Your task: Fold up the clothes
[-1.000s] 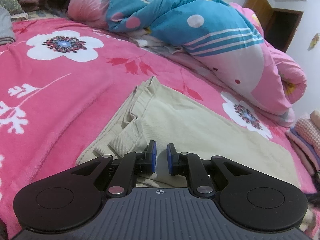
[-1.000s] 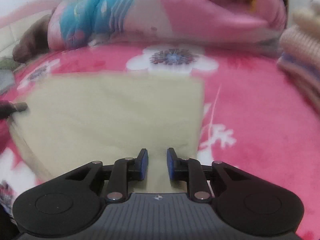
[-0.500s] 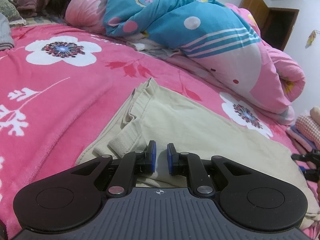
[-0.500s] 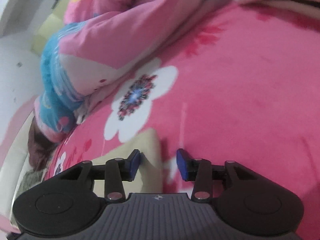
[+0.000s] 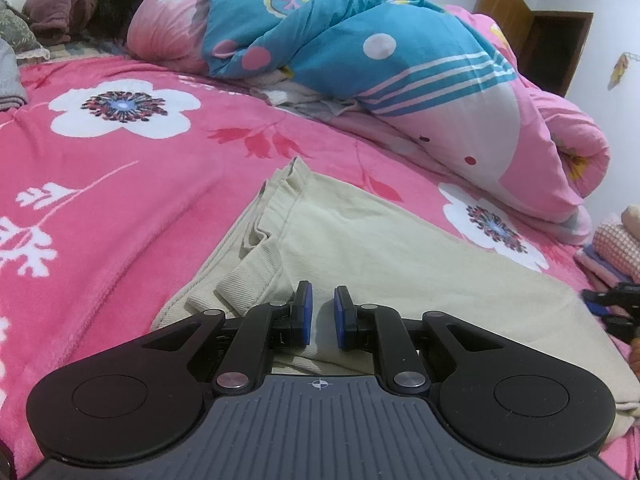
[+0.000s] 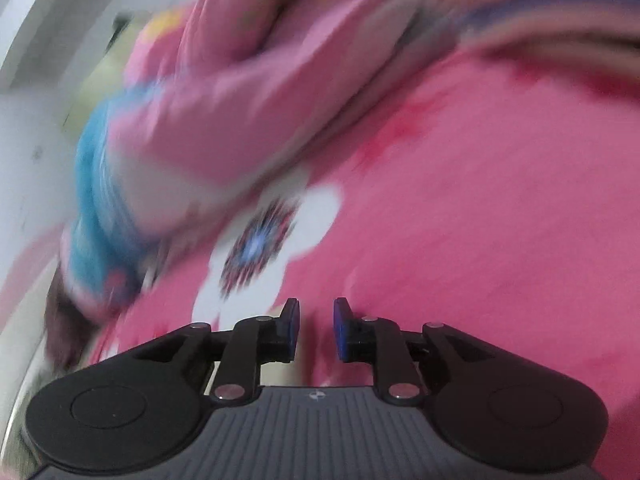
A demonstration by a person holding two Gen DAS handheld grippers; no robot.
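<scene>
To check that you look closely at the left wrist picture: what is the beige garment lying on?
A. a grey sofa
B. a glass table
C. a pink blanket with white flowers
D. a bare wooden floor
C: the beige garment lies flat on the pink blanket, whose white flowers show on both sides of it, just ahead of the left gripper.

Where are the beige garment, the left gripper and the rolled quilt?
beige garment (image 5: 400, 256), left wrist view, flat top panel.
left gripper (image 5: 320, 316), left wrist view, gap midway between fingertips.
rolled quilt (image 5: 360, 44), left wrist view, blue section.
</scene>
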